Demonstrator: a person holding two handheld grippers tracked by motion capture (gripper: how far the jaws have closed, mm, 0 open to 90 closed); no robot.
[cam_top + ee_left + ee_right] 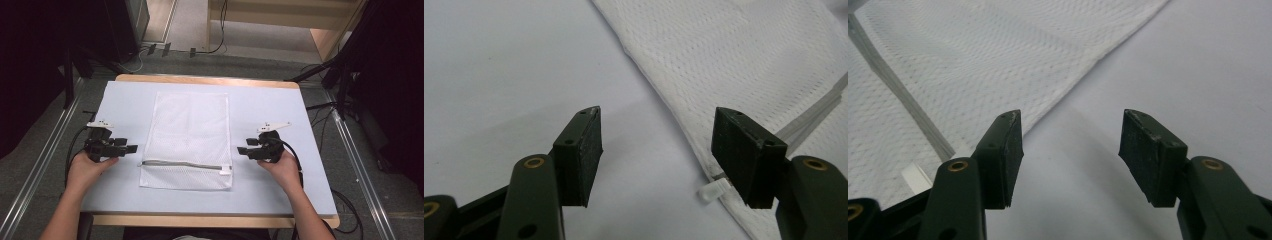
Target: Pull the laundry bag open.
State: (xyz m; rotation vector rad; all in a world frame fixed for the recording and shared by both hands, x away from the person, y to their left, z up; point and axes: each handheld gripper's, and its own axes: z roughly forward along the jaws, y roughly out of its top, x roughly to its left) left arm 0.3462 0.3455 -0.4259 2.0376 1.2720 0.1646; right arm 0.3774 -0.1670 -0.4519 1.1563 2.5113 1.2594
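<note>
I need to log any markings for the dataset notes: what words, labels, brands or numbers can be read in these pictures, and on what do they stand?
None can be read: the white mesh bag, its zipper, the left gripper, the right gripper and the table cover bear no legible text.

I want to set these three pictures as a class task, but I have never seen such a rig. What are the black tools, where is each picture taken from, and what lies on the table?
A person holds a two-jaw tool in each hand: the left gripper and the right gripper. The high view looks down on the table. Each gripper view comes from a camera riding on that tool, looking along its black jaws. A white mesh bag with a zipper lies flat between them. Both grippers are open and hold nothing.
</note>
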